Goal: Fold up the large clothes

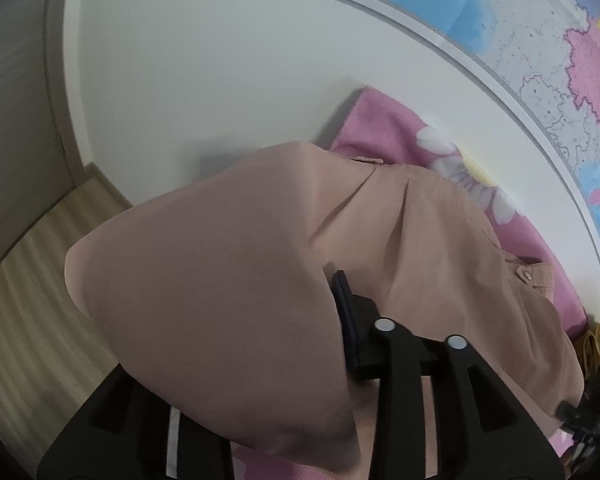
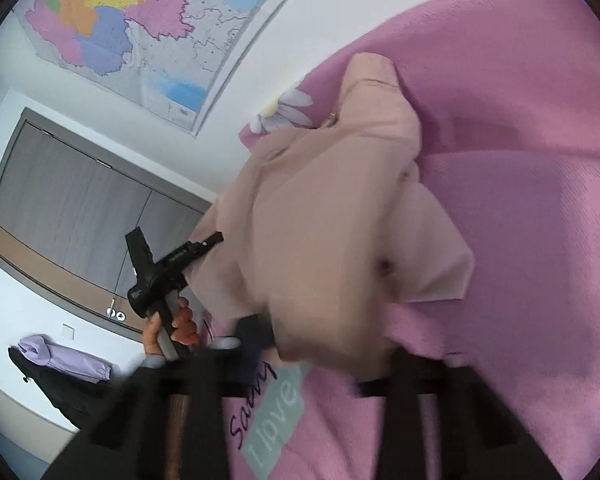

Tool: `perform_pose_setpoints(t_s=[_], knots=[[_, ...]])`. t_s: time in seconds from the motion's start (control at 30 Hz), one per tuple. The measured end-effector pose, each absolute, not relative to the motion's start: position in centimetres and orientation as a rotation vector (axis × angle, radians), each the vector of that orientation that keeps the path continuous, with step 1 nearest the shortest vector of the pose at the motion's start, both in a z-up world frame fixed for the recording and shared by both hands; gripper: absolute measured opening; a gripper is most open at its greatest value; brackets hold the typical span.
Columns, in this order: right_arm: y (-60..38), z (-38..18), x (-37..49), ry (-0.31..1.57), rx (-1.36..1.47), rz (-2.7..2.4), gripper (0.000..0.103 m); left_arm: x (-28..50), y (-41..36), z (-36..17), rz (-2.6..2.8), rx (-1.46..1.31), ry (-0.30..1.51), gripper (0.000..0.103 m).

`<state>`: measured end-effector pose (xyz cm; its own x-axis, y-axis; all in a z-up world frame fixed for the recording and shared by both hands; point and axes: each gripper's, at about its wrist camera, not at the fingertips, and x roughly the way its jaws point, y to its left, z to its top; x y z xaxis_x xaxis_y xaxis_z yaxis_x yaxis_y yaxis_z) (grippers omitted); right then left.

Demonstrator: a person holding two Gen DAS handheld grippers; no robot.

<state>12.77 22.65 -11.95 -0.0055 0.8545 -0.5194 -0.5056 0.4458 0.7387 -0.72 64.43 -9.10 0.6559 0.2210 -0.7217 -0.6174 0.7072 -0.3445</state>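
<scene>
Draped right over the left tongs [image 1: 300, 320], one large peach-pink garment [image 1: 228, 272] fills the near part of the left wrist view. Its cloth hides one finger wholly; the other dark finger [image 1: 344, 308] shows beside the fold, with two white round markers on the black frame behind it. Cloth lies between the two fingers, but whether they press on it I cannot tell.

In the right wrist view the right tongs [image 2: 324, 344] are blurred and mostly covered by the same garment [image 2: 332, 208]. Their black frame shows at the bottom edge, and the cloth bunches up directly from where the fingertips should be. How far they stand apart, and whether they pinch the cloth, cannot be told either.

The garment rests on one pink bed cover [image 2: 520, 180], which bears one white daisy print [image 2: 288, 110] just beyond the garment and one pale label with writing [image 2: 276, 412] on the near side of it. A button [image 1: 526, 276] shows on the garment's far edge.

Left of the garment in the right view, one hand [image 2: 176, 328] grips the handle of the other tool. One coloured map [image 2: 132, 28] hangs on the white wall above the garment. One grey door [image 2: 80, 216] stands beyond the hand, and a lilac and a dark piece of clothing [image 2: 64, 364] lie below it.
</scene>
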Motion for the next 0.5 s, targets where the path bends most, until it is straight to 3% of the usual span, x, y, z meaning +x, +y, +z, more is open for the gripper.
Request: perform_pose_setpoints(t_s=[0.07,0.17,0.23,0.27,0.37,0.5], knots=[[23.3,-12.4,12.0,1.165,0.336,1.093,0.016,-1.0,63.8,-8.7,0.544,-0.586,0.718,0.046],[24.7,-13.1,10.9,1.21,0.23,1.078,0.019,-1.4,62.3,-7.8,0.579,-0.523,0.732,0.07],[24.6,-12.0,10.1,1.157,0.15,1.06,0.031,-2.4,61.2,-7.0,0.62,-0.48,0.725,0.074],[24.1,-11.2,9.7,1.132,0.117,1.031,0.044,-3.1,60.6,-6.4,0.642,-0.459,0.716,0.076],[23.2,-9.4,8.5,1.08,0.05,1.027,0.046,-5.6,58.8,-4.6,0.688,-0.421,0.661,0.082],[21.9,-6.9,5.8,0.955,-0.075,1.005,0.046,-8.9,55.0,-2.8,0.666,-0.363,0.582,0.097]])
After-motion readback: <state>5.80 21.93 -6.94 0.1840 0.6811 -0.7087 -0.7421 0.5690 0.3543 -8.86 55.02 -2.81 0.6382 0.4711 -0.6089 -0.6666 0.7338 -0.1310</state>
